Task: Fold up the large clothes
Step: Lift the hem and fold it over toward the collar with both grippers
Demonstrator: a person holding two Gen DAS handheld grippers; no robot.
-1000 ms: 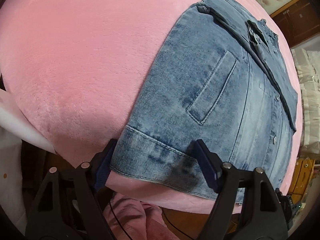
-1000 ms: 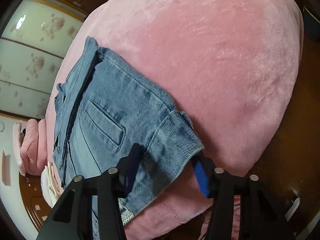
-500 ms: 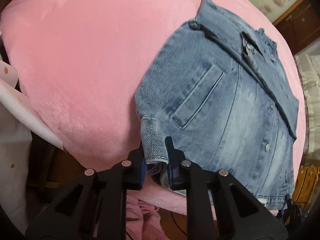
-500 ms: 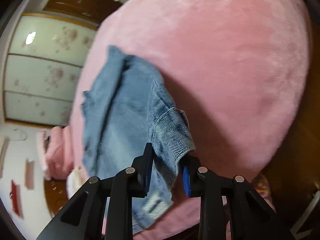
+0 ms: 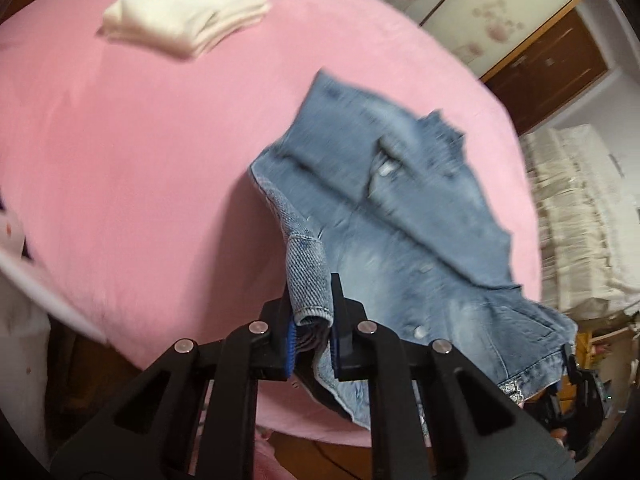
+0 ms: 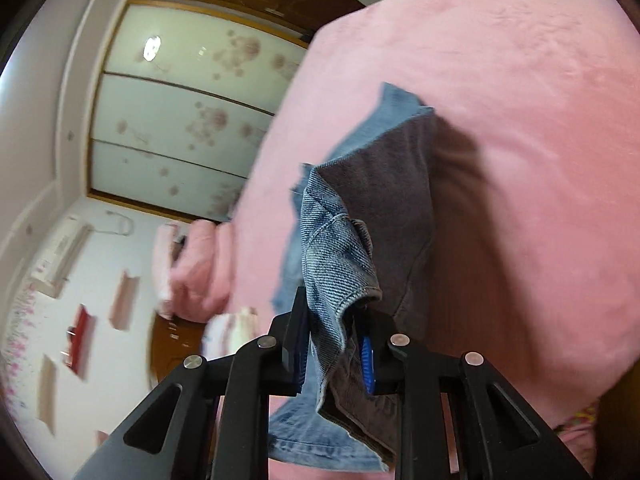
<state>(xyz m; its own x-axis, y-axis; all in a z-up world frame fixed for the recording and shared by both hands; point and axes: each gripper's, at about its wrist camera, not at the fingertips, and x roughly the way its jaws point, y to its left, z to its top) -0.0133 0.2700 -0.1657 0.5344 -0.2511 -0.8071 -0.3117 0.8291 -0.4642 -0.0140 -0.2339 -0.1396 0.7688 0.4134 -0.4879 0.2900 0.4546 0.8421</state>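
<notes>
Left wrist view: left gripper (image 5: pixel 313 334), having just closed, pinches the hem of the denim jacket (image 5: pixel 404 236), centre-right on the pink bed (image 5: pixel 132 152); folded cream cloth (image 5: pixel 184 26) upper left. Right wrist view: right gripper (image 6: pixel 335 354), just closed, clamps bunched jacket hem, centre frame.

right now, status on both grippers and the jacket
Left gripper and right gripper both shut on denim jacket hem corners. Near edge lifted off pink bed. Folded cream cloth lies far off.
</notes>
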